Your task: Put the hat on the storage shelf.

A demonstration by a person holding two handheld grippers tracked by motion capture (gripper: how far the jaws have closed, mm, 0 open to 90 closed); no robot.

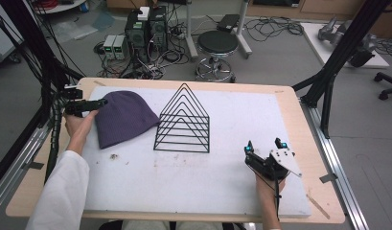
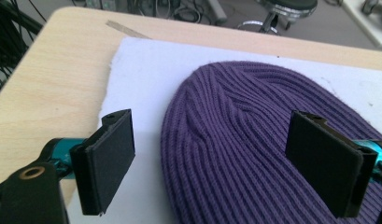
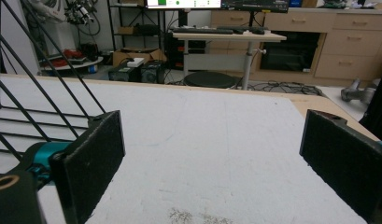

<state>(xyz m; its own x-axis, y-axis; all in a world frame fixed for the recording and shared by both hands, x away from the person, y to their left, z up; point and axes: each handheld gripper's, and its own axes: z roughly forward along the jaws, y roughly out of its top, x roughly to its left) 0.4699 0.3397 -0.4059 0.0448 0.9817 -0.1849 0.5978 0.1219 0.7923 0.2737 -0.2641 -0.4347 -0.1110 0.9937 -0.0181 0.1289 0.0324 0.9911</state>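
Purple ribbed knit beanie (image 1: 122, 117) lies flat on the white foam mat (image 1: 232, 187), just left of one black wire triangular rack (image 1: 184, 122). I hold my left gripper (image 2: 212, 158), jaws spread, over its edge; soft and light, it should pinch best at the rim. My right gripper (image 1: 265, 153), also spread, waits well apart.

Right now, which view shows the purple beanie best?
The left gripper view: the purple beanie sits close up between that gripper's open fingers, its ribbing clear. The high view shows its whole outline on the white mat, beside the wire rack, but small.
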